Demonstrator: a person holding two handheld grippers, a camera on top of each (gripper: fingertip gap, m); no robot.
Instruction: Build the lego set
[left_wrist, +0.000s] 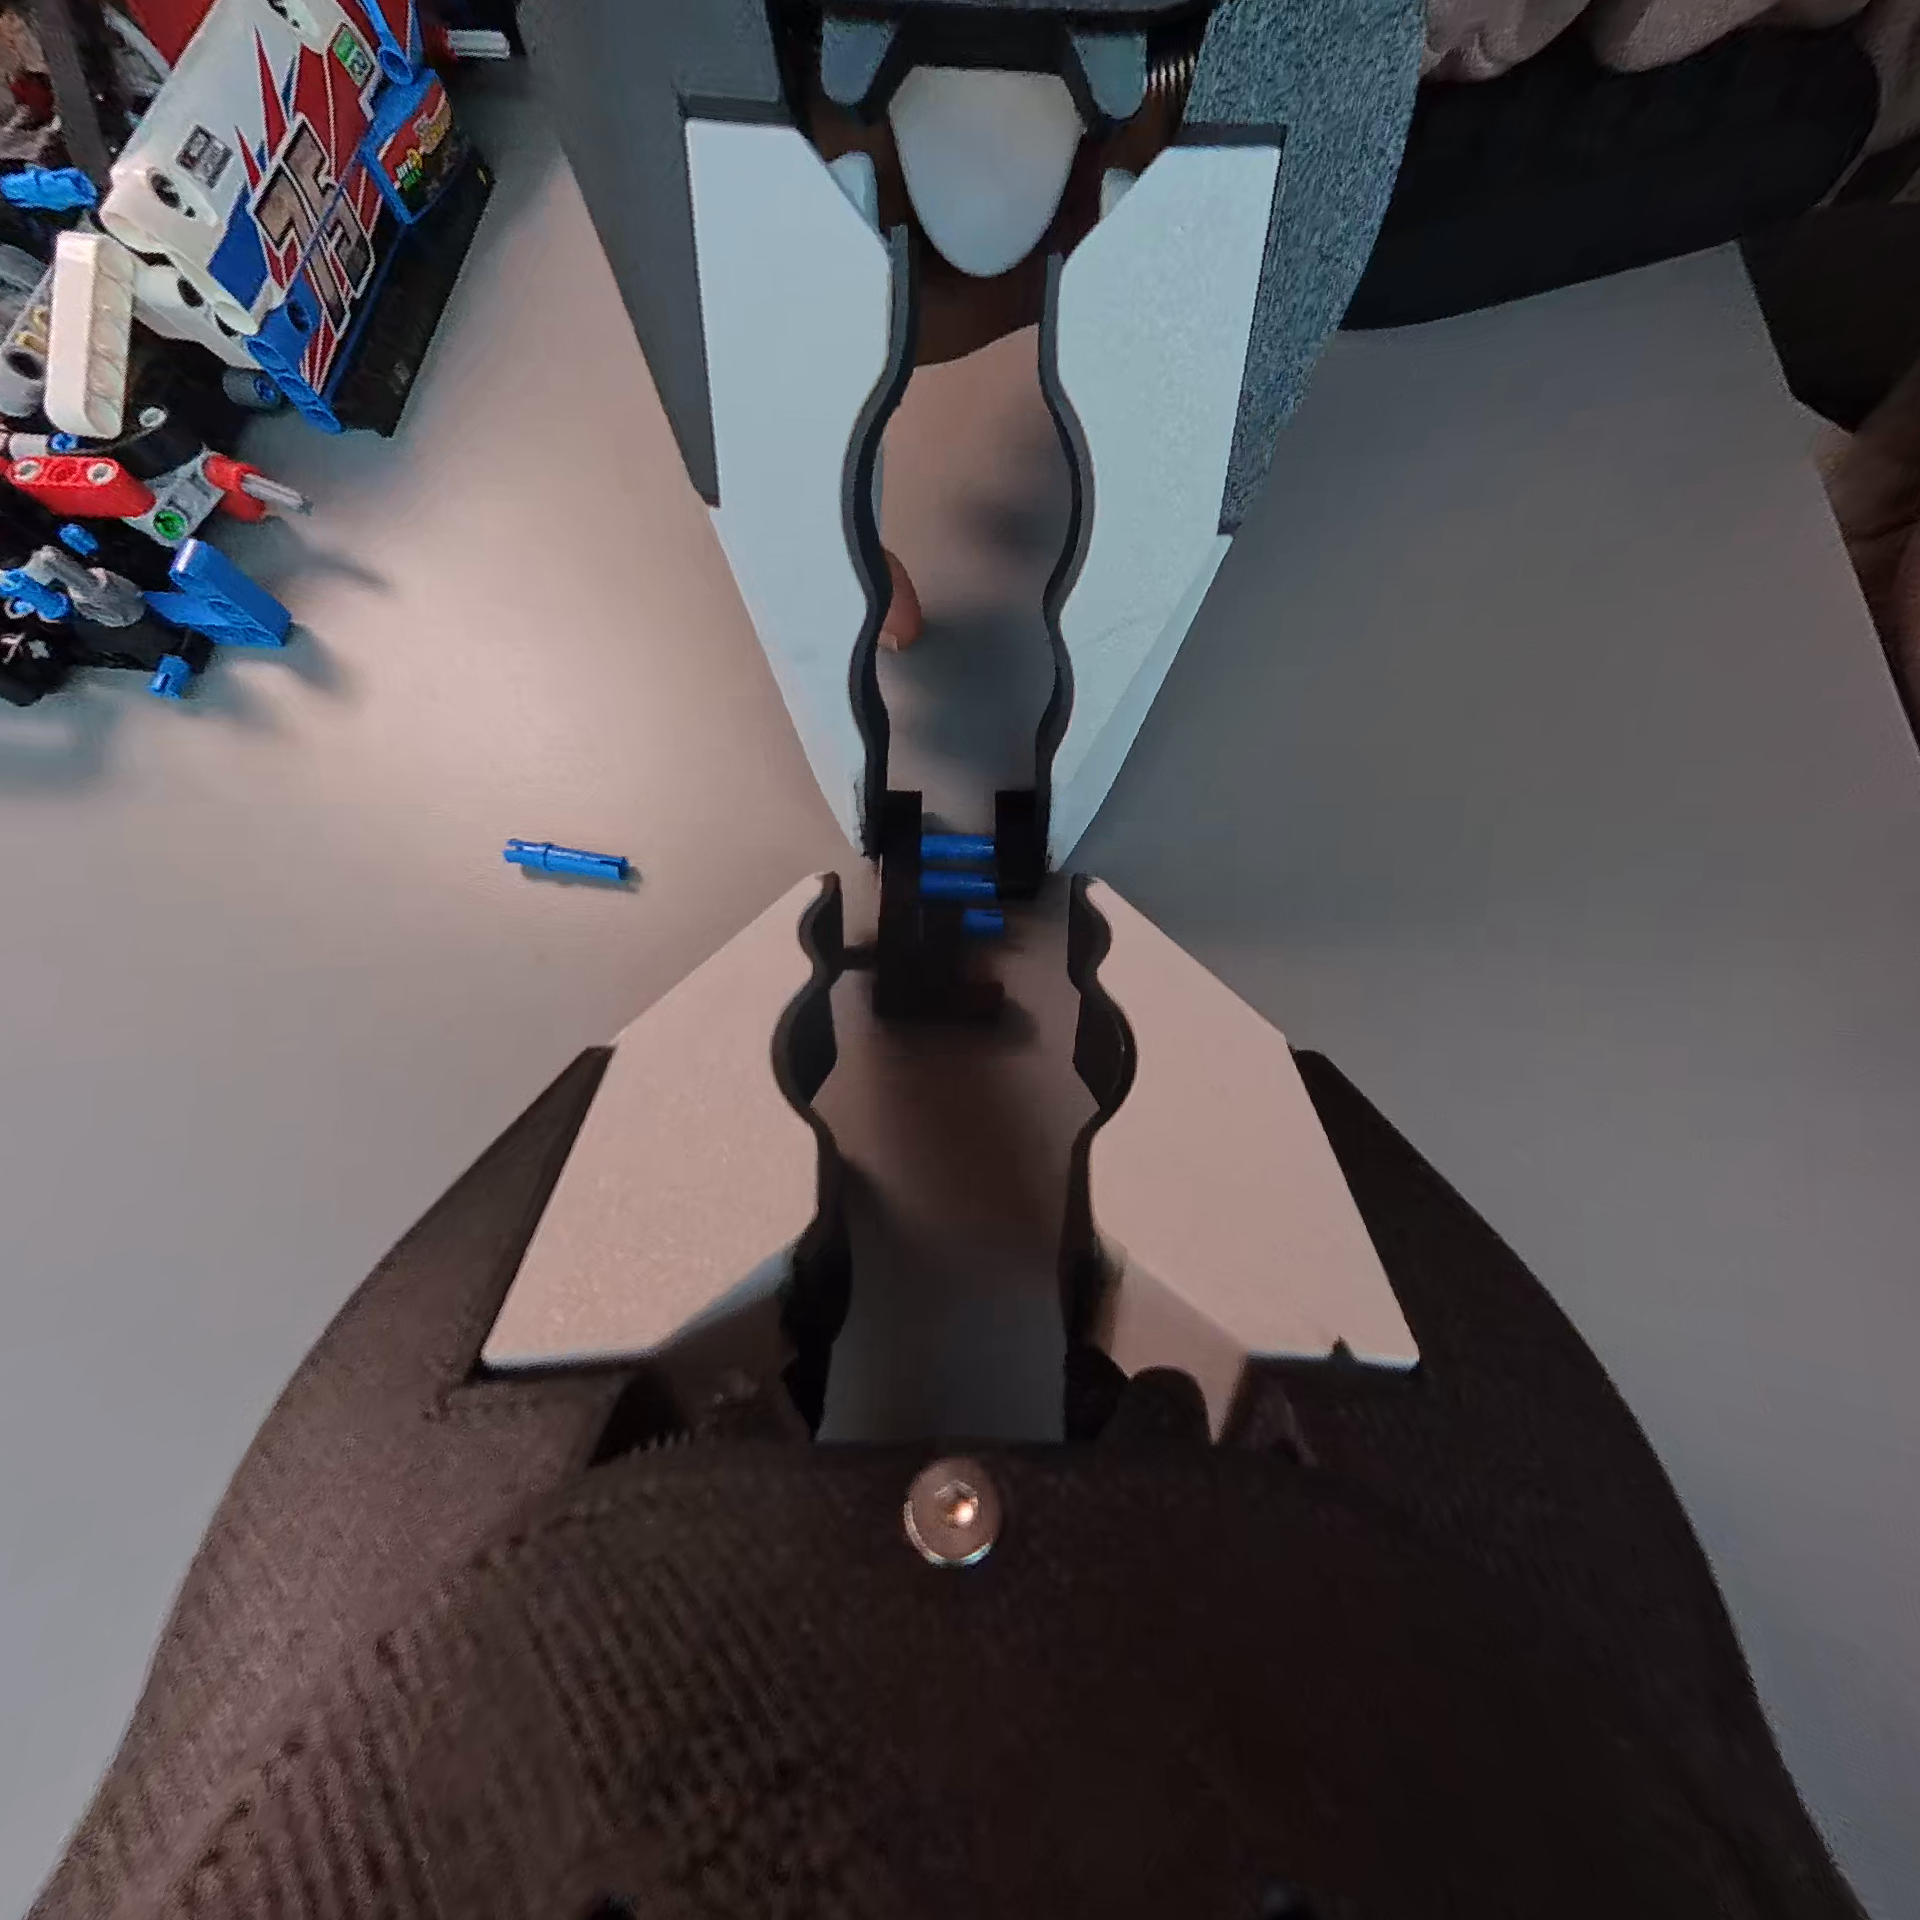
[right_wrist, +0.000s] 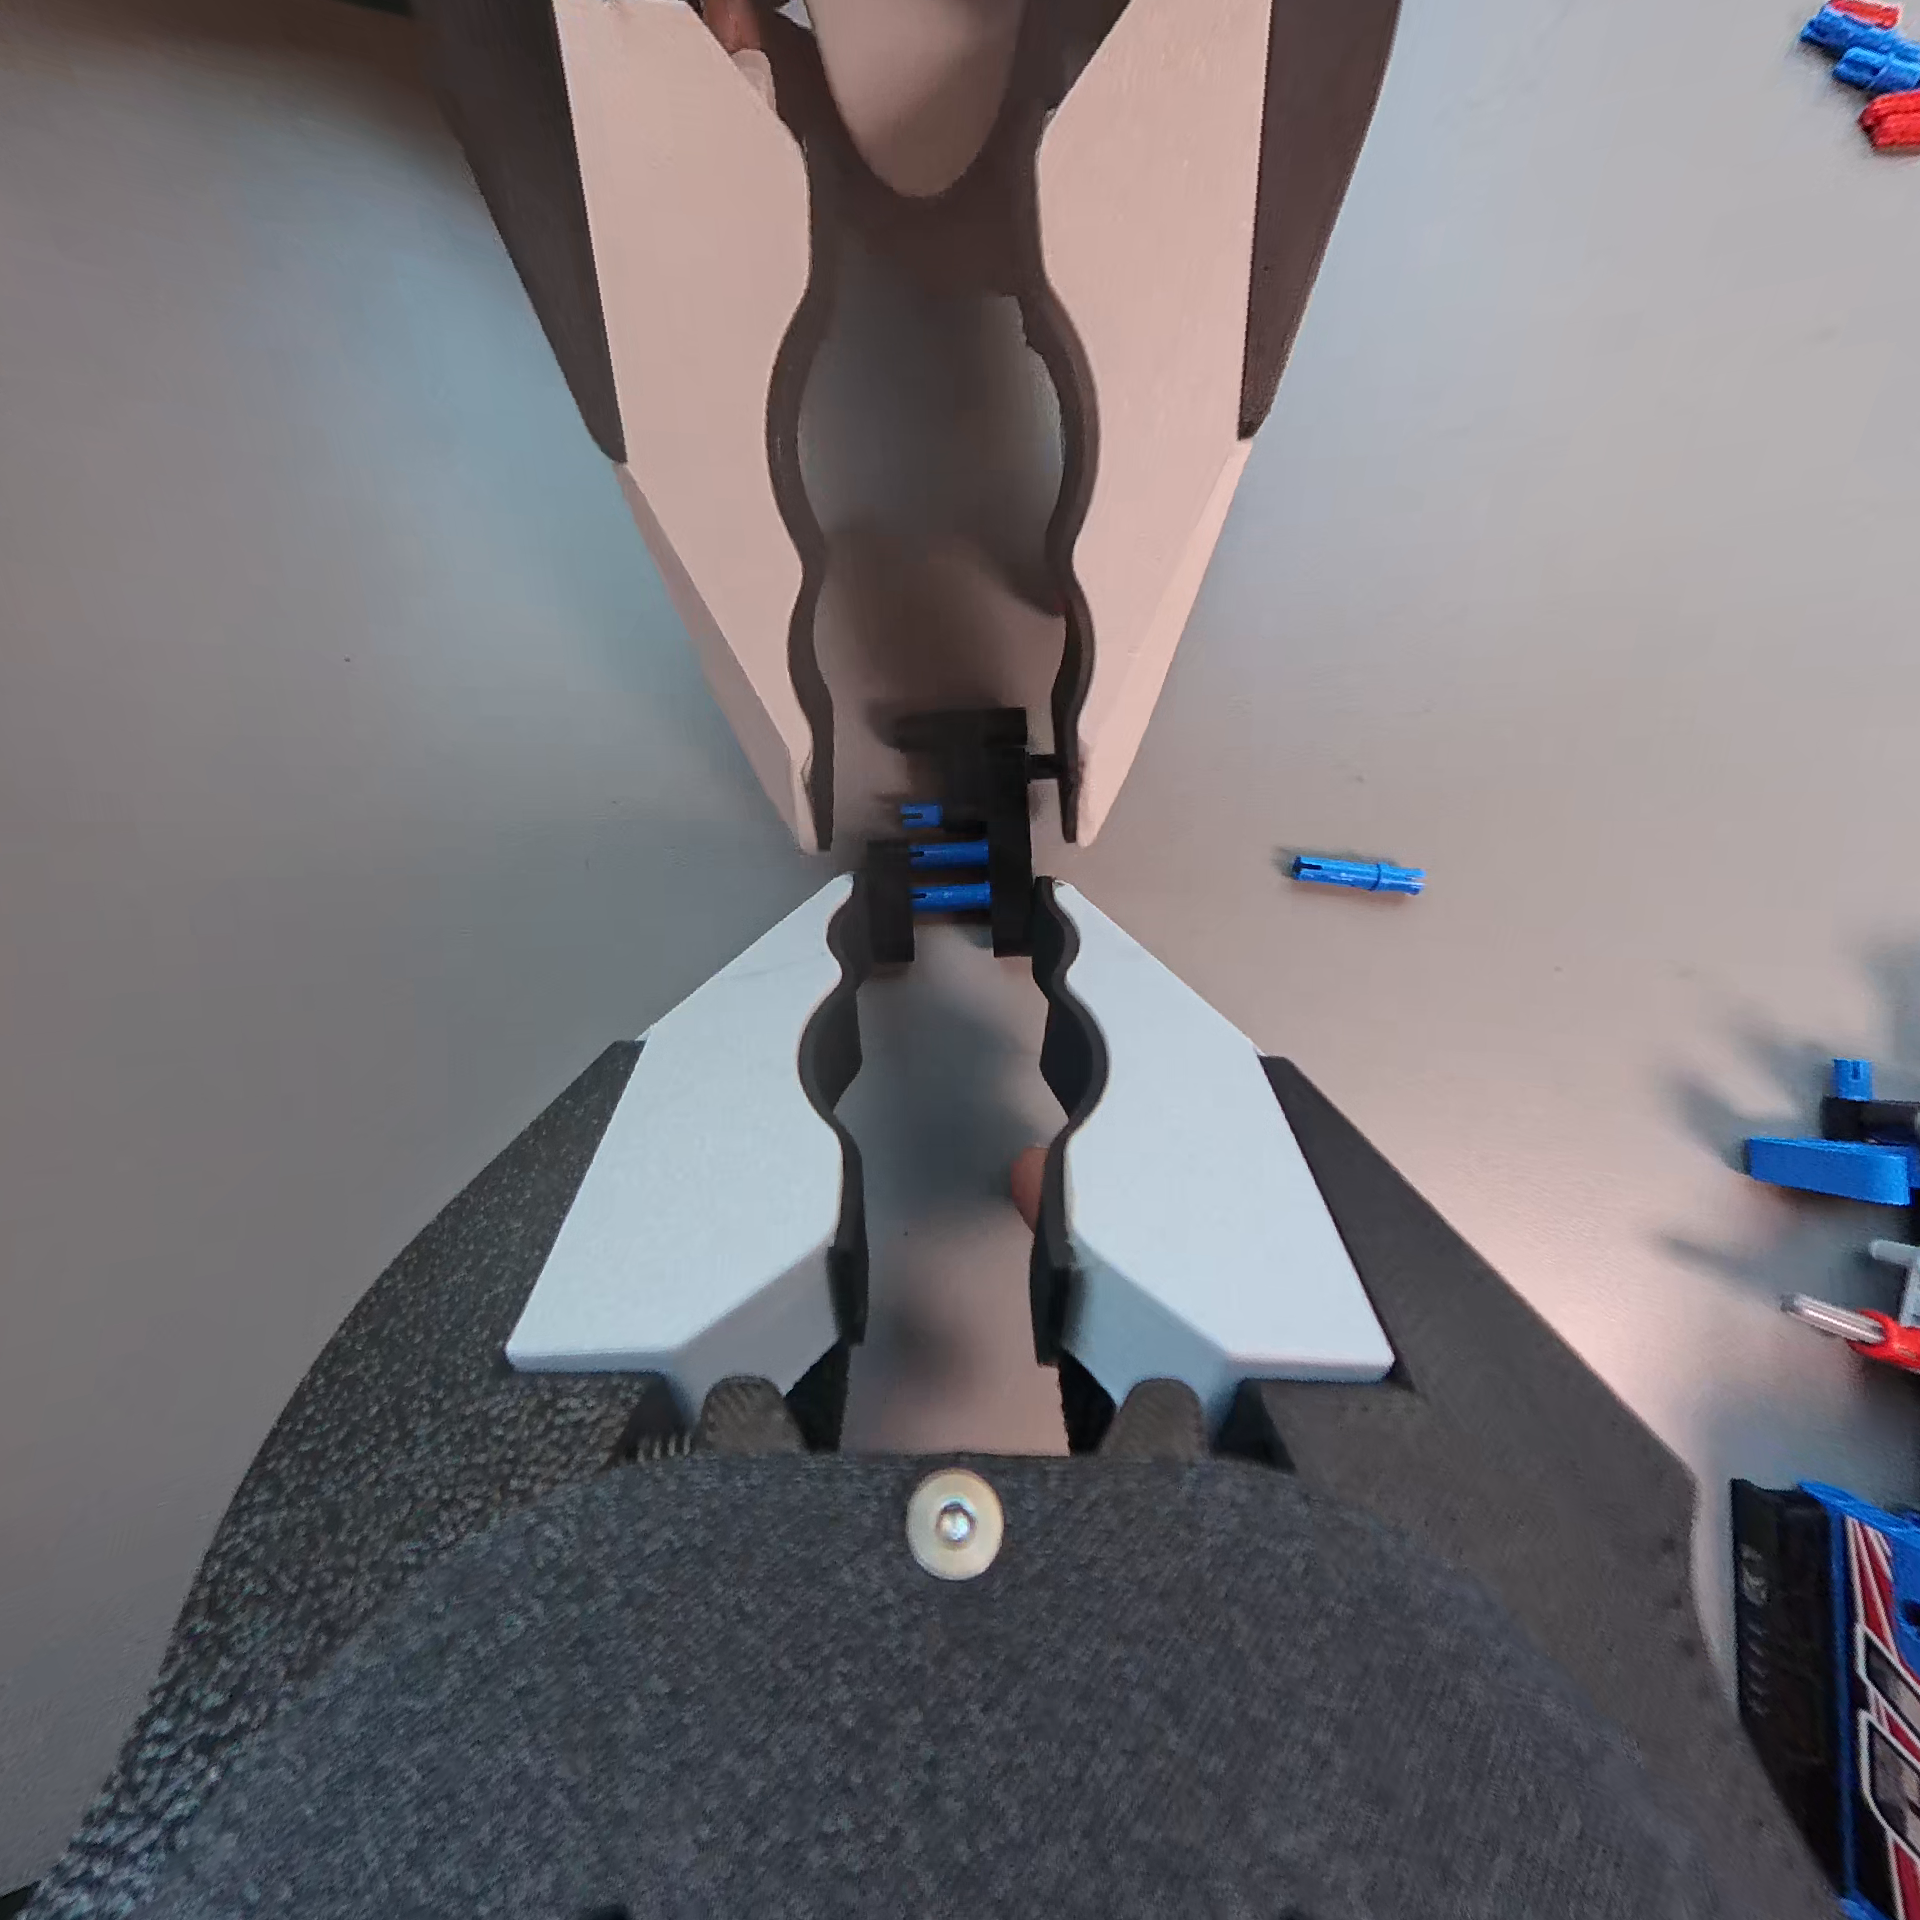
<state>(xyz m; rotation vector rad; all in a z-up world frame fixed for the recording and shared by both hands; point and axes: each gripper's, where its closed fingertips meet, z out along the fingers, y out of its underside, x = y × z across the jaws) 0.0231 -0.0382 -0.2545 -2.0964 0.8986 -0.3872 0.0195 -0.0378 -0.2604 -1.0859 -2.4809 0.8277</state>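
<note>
- Nearest the lens in the left wrist view: black textured gripper body with a silver screw, then the left gripper (left_wrist: 951, 914) with pale wedge-shaped fingers (left_wrist: 707, 1143) edged in wavy black pads.
- Left gripper tips spread wider than the small black lego assembly with blue pegs (left_wrist: 940, 914); left tip just beside the assembly's black beam, right tip apart from it. Firm clamping not confirmed; jaws noted as parted.
- Same assembly seen in the right wrist view (right_wrist: 951, 873): two black beams joined by two blue cross pegs, a third blue peg projecting from the far beam section, a short black pin sticking out sideways.
- Right gripper (right_wrist: 945, 914), grey-white fingers (right_wrist: 727, 1143) with black wavy pads, closed onto the near end of the assembly, one tip against each black beam.
- Both grippers facing each other tip to tip over the grey tabletop (left_wrist: 416, 1039), assembly held between them above the surface.
- Loose blue lego pin (left_wrist: 566, 862) lying flat on the table, near the assembly and apart from both grippers; also visible in the right wrist view (right_wrist: 1356, 871).
- Farther out, a partly built red, white and blue lego vehicle (left_wrist: 270, 208) at the table edge, with a cluster of loose blue, red, grey and black lego parts (left_wrist: 125, 561) beside it.
- Small group of blue and red loose pieces (right_wrist: 1870, 73) at the far corner in the right wrist view.
</note>
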